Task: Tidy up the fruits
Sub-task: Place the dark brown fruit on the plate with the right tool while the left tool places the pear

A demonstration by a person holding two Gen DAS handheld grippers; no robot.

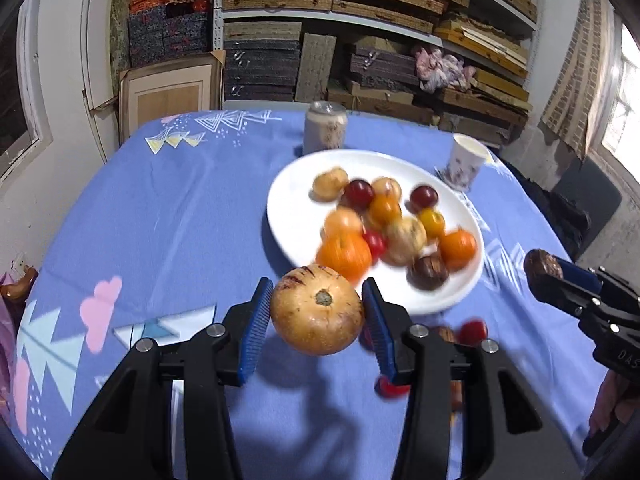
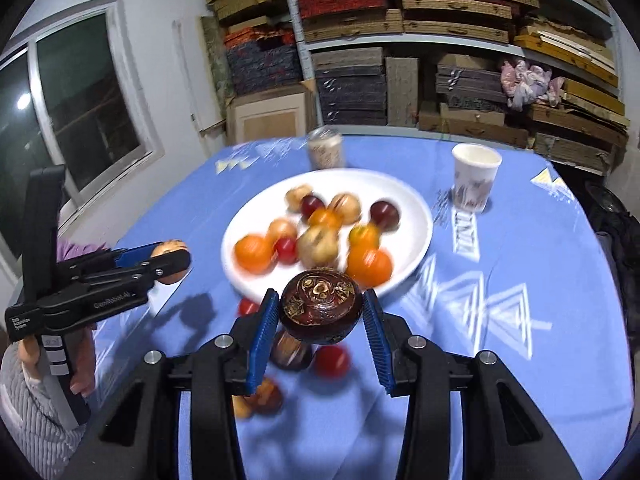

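Note:
My left gripper (image 1: 318,312) is shut on a tan round fruit (image 1: 316,310) and holds it above the blue cloth, just short of the white plate (image 1: 296,184). My right gripper (image 2: 320,312) is shut on a dark brown mangosteen (image 2: 320,306), near the plate's (image 2: 408,200) front rim. The plate holds several small fruits: oranges, red and dark plums, tan ones. The right gripper also shows in the left wrist view (image 1: 544,268), the left gripper in the right wrist view (image 2: 172,260). Loose red and brown fruits (image 2: 330,360) lie on the cloth below my grippers.
A drink can (image 1: 325,128) stands behind the plate and a paper cup (image 1: 466,162) to its right. Shelves of stacked boxes fill the wall behind the table. The blue patterned tablecloth (image 1: 160,220) covers the table.

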